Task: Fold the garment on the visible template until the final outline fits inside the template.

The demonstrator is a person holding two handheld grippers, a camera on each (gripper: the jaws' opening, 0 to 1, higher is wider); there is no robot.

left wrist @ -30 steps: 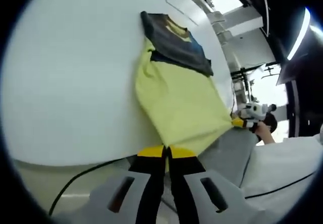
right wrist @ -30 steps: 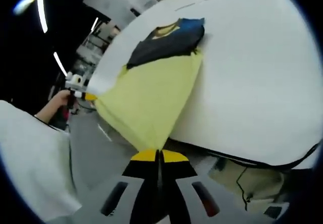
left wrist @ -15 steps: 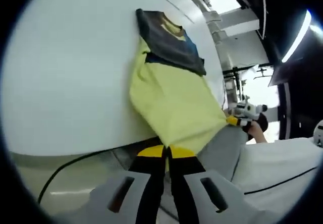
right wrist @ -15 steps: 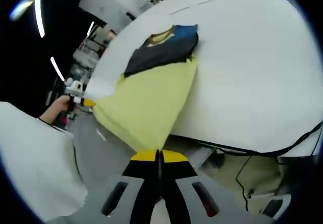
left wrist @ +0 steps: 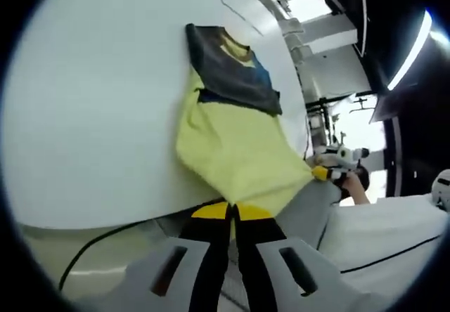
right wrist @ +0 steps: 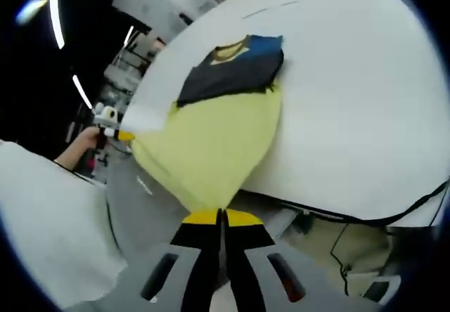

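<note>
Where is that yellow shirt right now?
The yellow shirt lies partly on the white table, its dark collar end flat on top and its hem pulled off the near edge, held between the left gripper and right gripper.

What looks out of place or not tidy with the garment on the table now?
The garment hangs partly off the white table. Its yellow hem is stretched past the table edge between the left gripper and the right gripper, both shut on it. Only the dark collar end lies flat.
</note>
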